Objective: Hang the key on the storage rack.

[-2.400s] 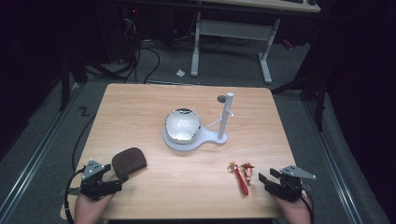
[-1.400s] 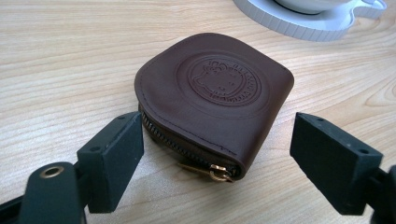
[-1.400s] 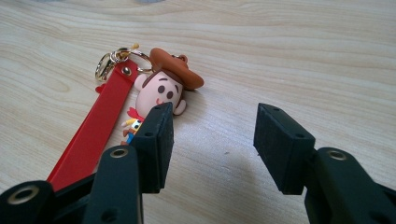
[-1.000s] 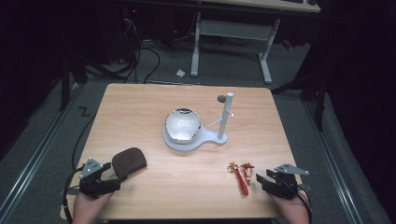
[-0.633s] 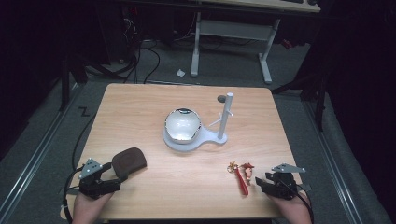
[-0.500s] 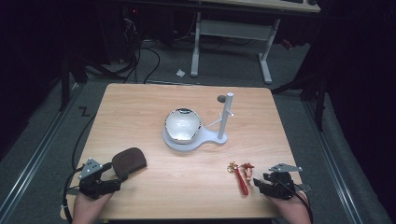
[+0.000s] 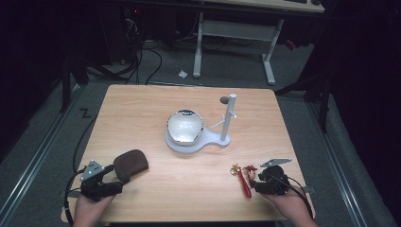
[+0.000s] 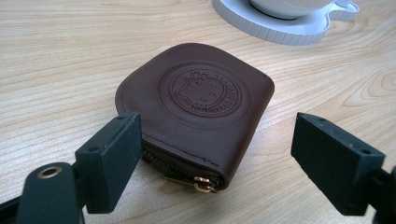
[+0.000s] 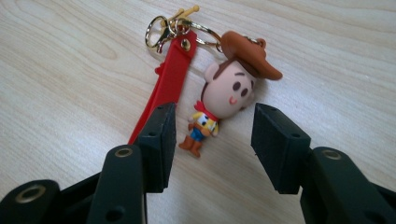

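Note:
A brown leather zip pouch (image 7: 130, 163) with a round embossed stamp lies near the table's front left. My left gripper (image 7: 116, 183) is just in front of it. In the left gripper view it (image 8: 219, 161) stands open, jaws wide on either side of the pouch's (image 8: 201, 98) zip corner without touching it. At the front right lies a keychain (image 7: 242, 177) with a red strap (image 9: 163, 88), gold clasp and cowboy figure (image 9: 229, 93). My right gripper (image 7: 257, 182) (image 9: 212, 140) is open, its jaws flanking the figure's legs, and the left jaw rests over the strap.
A white base (image 7: 198, 144) at the table's middle carries a shiny dome (image 7: 184, 126) and an upright white post (image 7: 228, 116). A small dark disc (image 7: 223, 100) lies behind the post. Desk legs and cables stand on the floor beyond the far edge.
My right gripper has slid left across the table up to the keychain. The left gripper and the pouch have barely shifted.

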`<move>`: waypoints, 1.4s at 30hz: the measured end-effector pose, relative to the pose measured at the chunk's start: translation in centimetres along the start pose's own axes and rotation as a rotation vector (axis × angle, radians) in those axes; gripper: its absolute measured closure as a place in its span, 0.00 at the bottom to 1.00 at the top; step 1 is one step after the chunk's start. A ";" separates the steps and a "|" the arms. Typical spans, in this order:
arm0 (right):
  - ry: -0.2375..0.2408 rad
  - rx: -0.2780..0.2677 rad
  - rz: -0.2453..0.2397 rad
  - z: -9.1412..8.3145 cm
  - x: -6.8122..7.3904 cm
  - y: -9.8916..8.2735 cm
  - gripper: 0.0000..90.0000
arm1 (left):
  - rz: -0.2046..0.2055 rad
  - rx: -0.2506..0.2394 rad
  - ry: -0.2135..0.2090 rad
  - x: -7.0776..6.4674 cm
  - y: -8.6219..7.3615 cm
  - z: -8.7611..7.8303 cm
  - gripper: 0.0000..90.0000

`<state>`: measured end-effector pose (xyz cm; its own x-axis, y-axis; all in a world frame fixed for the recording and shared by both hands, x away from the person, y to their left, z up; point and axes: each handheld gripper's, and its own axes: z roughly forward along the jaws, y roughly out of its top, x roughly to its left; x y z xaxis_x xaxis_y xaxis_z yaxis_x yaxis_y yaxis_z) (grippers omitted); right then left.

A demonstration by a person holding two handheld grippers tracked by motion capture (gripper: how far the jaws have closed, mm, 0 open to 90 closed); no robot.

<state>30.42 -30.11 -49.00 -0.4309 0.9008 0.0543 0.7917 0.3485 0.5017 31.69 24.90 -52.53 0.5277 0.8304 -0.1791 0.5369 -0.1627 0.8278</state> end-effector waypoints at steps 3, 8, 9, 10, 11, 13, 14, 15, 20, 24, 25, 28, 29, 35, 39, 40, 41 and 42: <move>-0.002 0.028 0.005 0.4 0.2 0.7 0.56 | 0.001 0.000 -0.002 0.0 0.0 0.0 0.19; -0.039 0.068 0.025 1.2 0.3 1.6 0.56 | 0.001 -0.002 -0.004 0.1 0.0 -0.1 0.19; -0.042 0.076 0.026 1.3 0.3 1.7 0.57 | 0.000 -0.002 -0.005 0.1 0.0 -0.1 0.19; -0.048 0.084 0.024 1.4 0.3 1.7 0.58 | 0.000 -0.002 -0.006 0.2 0.0 -0.1 0.19; -0.054 0.089 0.020 1.6 0.4 1.8 0.58 | -0.002 -0.003 -0.006 0.2 0.0 -0.1 0.19; -0.063 0.098 0.018 1.8 0.4 1.9 0.59 | -0.004 -0.004 -0.007 0.2 0.0 -0.1 0.19; -0.063 0.105 0.017 1.9 0.4 2.0 0.60 | -0.004 -0.005 -0.008 0.3 0.0 -0.2 0.19; -0.063 0.106 0.019 2.0 0.4 2.1 0.60 | -0.005 -0.006 -0.008 0.3 0.0 -0.2 0.19; -0.075 0.116 0.004 2.2 0.3 2.5 0.64 | -0.006 -0.006 -0.011 0.3 0.0 -0.2 0.19; -0.089 0.135 -0.013 2.5 0.3 2.8 0.67 | -0.005 -0.006 -0.011 0.3 0.0 -0.2 0.19; -0.091 0.135 -0.017 2.6 0.3 2.9 0.68 | -0.005 -0.006 -0.011 0.3 0.0 -0.2 0.19; -0.092 0.141 -0.020 2.8 0.3 3.2 0.68 | -0.008 -0.007 -0.011 0.3 0.0 -0.2 0.19; -0.092 0.142 -0.021 2.8 0.3 3.2 0.68 | -0.009 -0.008 -0.011 0.3 0.0 -0.2 0.19; -0.081 0.168 -0.031 2.9 0.2 3.7 0.69 | -0.010 -0.007 -0.012 0.3 0.0 -0.2 0.19; -0.066 0.179 -0.040 3.1 -0.1 4.0 0.69 | -0.013 -0.011 -0.011 0.4 0.0 -0.3 0.19; -0.064 0.184 -0.045 3.1 -0.1 4.1 0.69 | -0.014 -0.012 -0.011 0.4 0.0 -0.3 0.19; -0.061 0.182 -0.049 3.1 -0.1 4.1 0.69 | -0.016 -0.012 -0.012 0.5 0.0 -0.3 0.19; -0.059 0.183 -0.051 3.1 -0.1 4.2 0.69 | -0.017 -0.012 -0.013 0.5 0.0 -0.3 0.20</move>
<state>35.13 -27.98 -49.62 -0.4505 0.8925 -0.0211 0.8373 0.4306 0.3369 31.73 25.44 -52.50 0.5268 0.8261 -0.2002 0.5380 -0.1417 0.8310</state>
